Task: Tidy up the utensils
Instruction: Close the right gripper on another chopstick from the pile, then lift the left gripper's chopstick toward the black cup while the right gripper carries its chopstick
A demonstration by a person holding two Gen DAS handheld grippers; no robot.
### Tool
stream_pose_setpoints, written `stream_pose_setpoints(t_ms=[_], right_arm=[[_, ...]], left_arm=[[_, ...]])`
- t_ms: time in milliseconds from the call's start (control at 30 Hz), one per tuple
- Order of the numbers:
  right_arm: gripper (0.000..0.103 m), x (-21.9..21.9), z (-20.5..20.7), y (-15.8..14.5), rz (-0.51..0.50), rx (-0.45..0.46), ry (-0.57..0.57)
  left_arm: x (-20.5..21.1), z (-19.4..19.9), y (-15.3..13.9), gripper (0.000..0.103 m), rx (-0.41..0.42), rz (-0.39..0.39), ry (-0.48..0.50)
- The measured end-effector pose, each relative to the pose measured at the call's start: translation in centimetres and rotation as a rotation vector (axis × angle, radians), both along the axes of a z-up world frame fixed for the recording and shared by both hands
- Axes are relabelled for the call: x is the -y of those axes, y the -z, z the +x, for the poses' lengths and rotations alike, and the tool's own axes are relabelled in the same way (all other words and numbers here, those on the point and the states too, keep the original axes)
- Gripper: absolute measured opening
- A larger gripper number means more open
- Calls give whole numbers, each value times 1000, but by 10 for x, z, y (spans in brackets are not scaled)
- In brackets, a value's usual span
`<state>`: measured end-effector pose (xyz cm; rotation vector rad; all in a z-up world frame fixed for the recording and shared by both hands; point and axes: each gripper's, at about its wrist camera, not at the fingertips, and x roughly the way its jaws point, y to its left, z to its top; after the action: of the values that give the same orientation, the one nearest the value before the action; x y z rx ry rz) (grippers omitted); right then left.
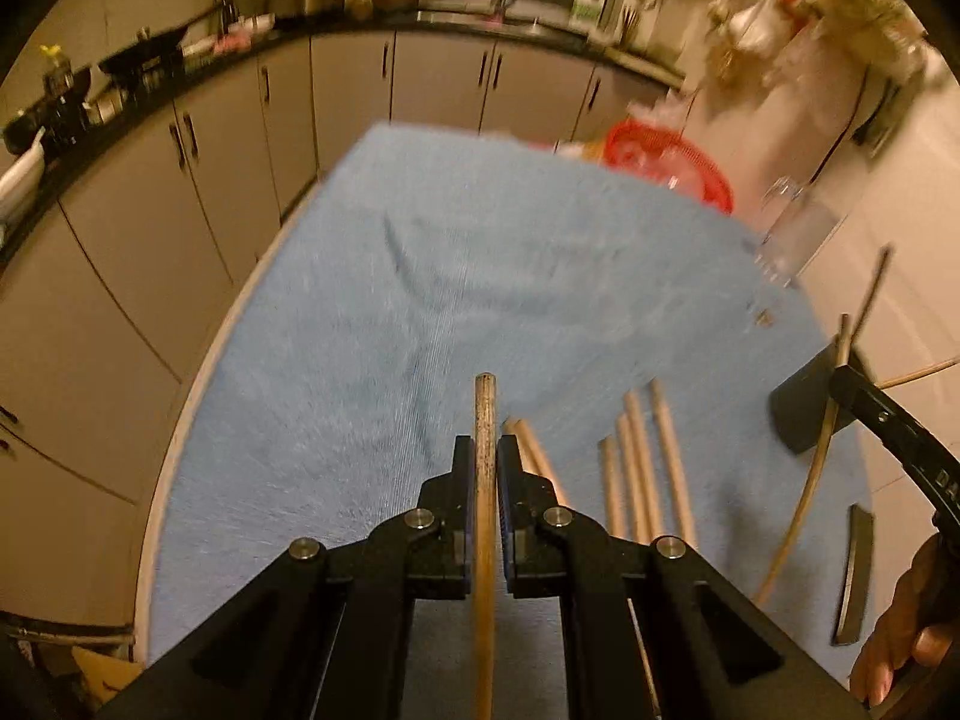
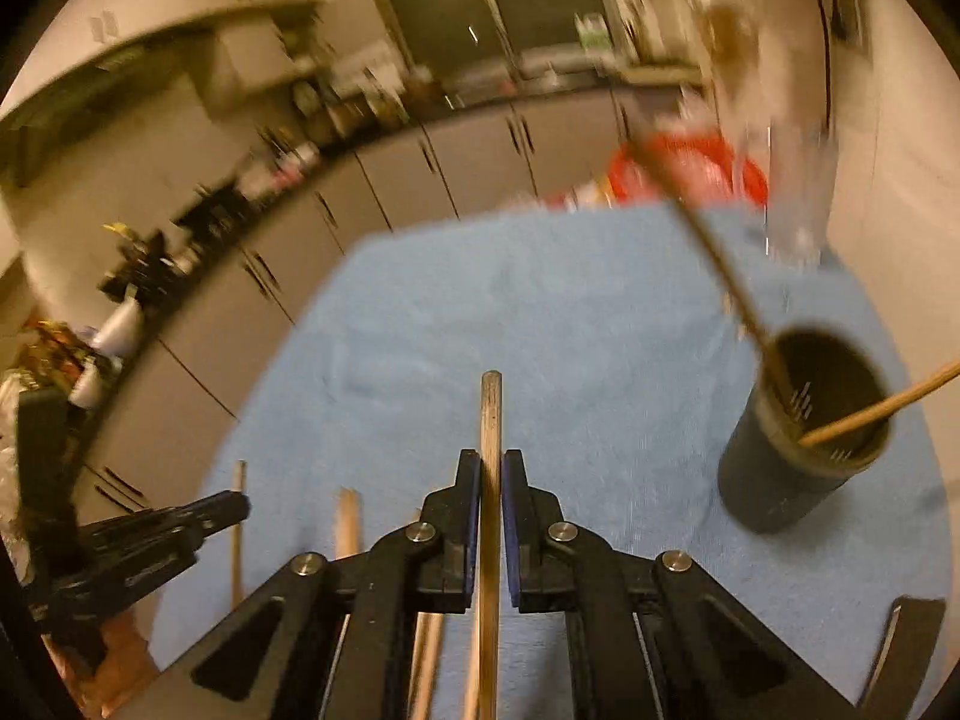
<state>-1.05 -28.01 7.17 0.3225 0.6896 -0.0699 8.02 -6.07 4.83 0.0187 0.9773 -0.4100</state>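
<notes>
My left gripper (image 1: 486, 450) is shut on a wooden chopstick (image 1: 485, 420) and holds it above the blue towel (image 1: 372, 312). Several more chopsticks (image 1: 642, 456) lie on the towel to its right. My right gripper (image 2: 492, 462) is shut on another chopstick (image 2: 491, 414), also above the towel (image 2: 540, 312). A dark round holder cup (image 2: 798, 438) stands upright to the right with two thin sticks leaning in it; in the left wrist view the cup (image 1: 804, 408) is half hidden behind the right gripper. The left gripper shows at the lower left of the right wrist view (image 2: 240, 504).
A red basket (image 1: 672, 168) and a clear glass (image 1: 792, 228) stand at the far right of the towel. Kitchen cabinets (image 1: 240, 138) and a cluttered counter run behind and to the left. Loose chopsticks (image 2: 348, 522) lie near the front edge.
</notes>
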Motion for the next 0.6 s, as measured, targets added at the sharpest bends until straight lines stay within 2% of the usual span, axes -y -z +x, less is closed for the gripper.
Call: stream_pose_setpoints(t_ms=[167, 333, 600], right_arm=[[7, -9, -36, -32, -36, 130, 2], [8, -12, -50, -41, -33, 171, 5], [7, -7, -65, -44, -21, 204, 5]], left_arm=[[-7, -18, -31, 7, 64, -39, 4], [-11, -34, -57, 7, 124, -50, 0], [-9, -52, -73, 7, 163, -53, 13]])
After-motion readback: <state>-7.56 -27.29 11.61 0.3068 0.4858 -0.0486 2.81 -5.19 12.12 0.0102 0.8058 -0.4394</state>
